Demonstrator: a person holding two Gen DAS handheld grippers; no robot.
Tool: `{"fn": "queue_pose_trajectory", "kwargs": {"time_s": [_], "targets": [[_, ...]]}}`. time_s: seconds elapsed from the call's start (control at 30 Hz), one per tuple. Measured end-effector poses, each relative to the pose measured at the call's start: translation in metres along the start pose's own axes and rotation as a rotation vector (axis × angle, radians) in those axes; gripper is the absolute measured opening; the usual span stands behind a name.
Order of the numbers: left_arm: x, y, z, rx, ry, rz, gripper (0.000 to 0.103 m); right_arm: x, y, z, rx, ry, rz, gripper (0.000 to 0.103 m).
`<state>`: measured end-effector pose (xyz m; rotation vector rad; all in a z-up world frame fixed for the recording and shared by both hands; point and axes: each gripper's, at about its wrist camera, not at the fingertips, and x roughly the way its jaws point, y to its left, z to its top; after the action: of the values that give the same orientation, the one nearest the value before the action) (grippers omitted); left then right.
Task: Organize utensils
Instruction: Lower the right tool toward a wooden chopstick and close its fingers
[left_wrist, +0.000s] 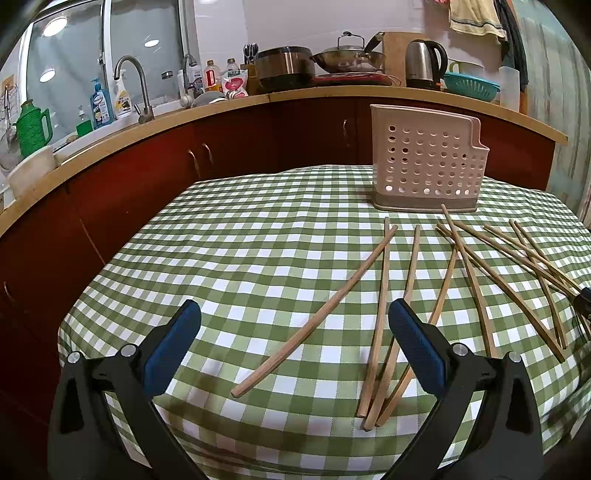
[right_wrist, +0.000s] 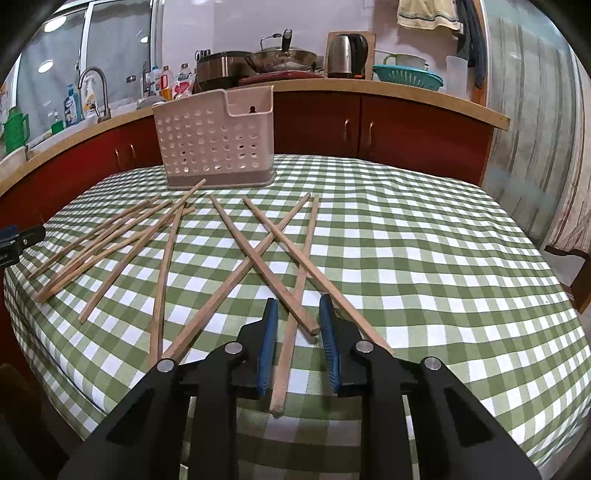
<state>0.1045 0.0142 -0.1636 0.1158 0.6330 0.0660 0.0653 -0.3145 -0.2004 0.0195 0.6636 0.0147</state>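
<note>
Wooden chopsticks (right_wrist: 236, 258) lie scattered and crossed on the green-checked worktop (right_wrist: 424, 258), all on the near side of the perforated utensil holder (right_wrist: 214, 147); holder stands upright at the far edge, apparently empty, so sorting looks barely begun.

Right hand-held gripper (right_wrist: 298, 343): jaws narrowed to a small gap, straddling one chopstick (right_wrist: 291, 332) near its near end; blue pads (right_wrist: 267, 347) sit close on either side, a sliver of cloth visible between wood and pads, so no firm pinch yet; the tip of a second, crossing chopstick (right_wrist: 266, 275) also lies between the jaws, which risks lifting two at once.

Left hand-held gripper (left_wrist: 295, 347): jaws spread wide, holding nothing; it hovers low over the cloth near the leftmost chopstick (left_wrist: 317, 310), well short of the holder; probably waiting its turn or lining up on that stick.

Grasping near one end makes sense; the stick can then be tipped upright to drop into the holder.
</note>
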Motion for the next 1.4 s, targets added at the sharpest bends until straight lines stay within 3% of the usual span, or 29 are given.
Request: {"fn": "queue_pose_trajectory", "kwargs": {"time_s": [0.43, 1.0, 1.17, 1.4], "targets": [[0.001, 0.003, -0.002, -0.005, 0.001, 0.005, 0.099, -0.002, 0.011, 0.001, -0.045, 0.003, 0.018, 0.01], [0.012, 0.017, -0.014, 0.036, 0.01, 0.024, 0.098, -0.007, 0.038, 0.006, -0.109, -0.042, 0.059, 0.008], [0.026, 0.025, -0.022, 0.075, 0.06, 0.024, 0.078, -0.009, 0.042, 0.008, -0.112, -0.051, 0.071, 0.007], [0.037, 0.031, -0.027, 0.051, 0.133, -0.04, 0.073, -0.008, 0.045, 0.008, -0.107, -0.052, 0.083, 0.007]]}}
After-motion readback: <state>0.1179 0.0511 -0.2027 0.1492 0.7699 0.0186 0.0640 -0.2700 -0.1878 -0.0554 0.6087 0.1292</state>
